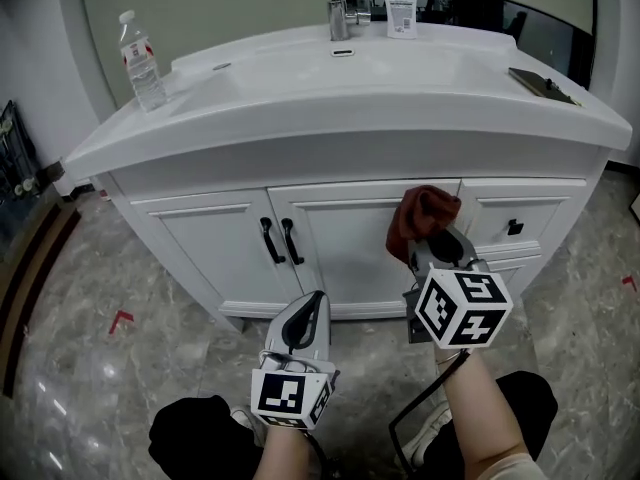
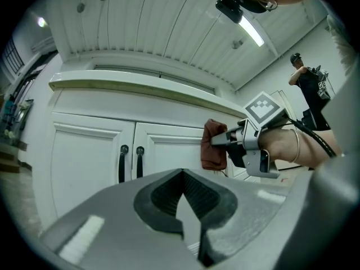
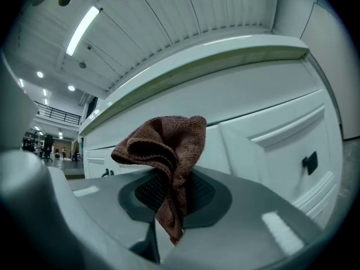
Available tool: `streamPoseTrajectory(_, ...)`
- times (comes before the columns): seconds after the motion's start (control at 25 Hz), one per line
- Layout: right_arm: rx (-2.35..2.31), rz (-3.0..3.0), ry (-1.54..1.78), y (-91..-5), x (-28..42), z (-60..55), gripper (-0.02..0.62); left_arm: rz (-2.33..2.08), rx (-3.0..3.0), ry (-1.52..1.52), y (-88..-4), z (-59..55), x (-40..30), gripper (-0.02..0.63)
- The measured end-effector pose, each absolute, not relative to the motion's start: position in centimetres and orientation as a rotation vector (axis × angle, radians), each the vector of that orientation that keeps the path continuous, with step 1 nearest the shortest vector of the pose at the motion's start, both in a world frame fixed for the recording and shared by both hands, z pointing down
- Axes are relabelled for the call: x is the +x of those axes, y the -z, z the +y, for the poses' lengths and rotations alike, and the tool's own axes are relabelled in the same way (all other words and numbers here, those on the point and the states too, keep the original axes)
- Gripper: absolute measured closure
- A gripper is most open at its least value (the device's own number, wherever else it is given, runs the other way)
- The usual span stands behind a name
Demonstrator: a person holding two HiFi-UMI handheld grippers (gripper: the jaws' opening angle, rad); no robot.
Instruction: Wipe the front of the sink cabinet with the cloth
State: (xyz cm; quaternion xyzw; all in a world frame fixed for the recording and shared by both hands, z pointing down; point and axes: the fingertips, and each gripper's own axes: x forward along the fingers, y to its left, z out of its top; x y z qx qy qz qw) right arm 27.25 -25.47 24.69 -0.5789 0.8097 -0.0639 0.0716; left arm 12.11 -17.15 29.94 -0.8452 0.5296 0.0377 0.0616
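Note:
The white sink cabinet (image 1: 340, 238) stands before me, its two doors carrying black handles (image 1: 279, 240). A crumpled brown cloth (image 1: 424, 216) is pinched in my right gripper (image 1: 437, 244), which is shut on it. The cloth is up at the top right corner of the right door; whether it touches the door I cannot tell. In the right gripper view the cloth (image 3: 167, 146) bunches above the jaws, with a tail hanging down between them. My left gripper (image 1: 318, 297) is lower and nearer the floor, shut on nothing, pointing at the right door. It sees the cloth (image 2: 214, 145) and the right gripper (image 2: 224, 142).
On the counter are a water bottle (image 1: 142, 63) at the left, a faucet (image 1: 340, 10), a soap bottle (image 1: 401, 14) and a dark flat item (image 1: 543, 84) at the right. A drawer with a black knob (image 1: 514, 227) is right of the doors. A person (image 2: 308, 83) stands far right.

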Motion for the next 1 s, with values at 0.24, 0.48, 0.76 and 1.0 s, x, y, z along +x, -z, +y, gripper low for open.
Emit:
streamPoseTrajectory(0.24, -1.621, 2.656, 0.25, -29.0, 17.6, -25.9, 0.505, 1.671, -2.525, -0.106, -30.2, -17.0, 8.3, 0.606)
streamPoseTrajectory(0.48, -1.561, 2.731, 0.322, -31.3, 11.4, -26.8, 0.505, 1.705, -2.524, -0.099, -30.8, -16.8, 5.4, 0.606)
streamPoseTrajectory(0.76, -1.655, 2.735, 0.303, -33.1, 11.7, -27.9, 0.505, 1.715, -2.528, -0.125, -30.6, -17.3, 3.9, 0.606)
streamPoseTrajectory(1.0, -1.796, 2.667, 0.297, -33.8, 17.1, -28.2, 0.505, 1.7, -2.603, -0.176, -31.5, -18.3, 5.8, 0.606)
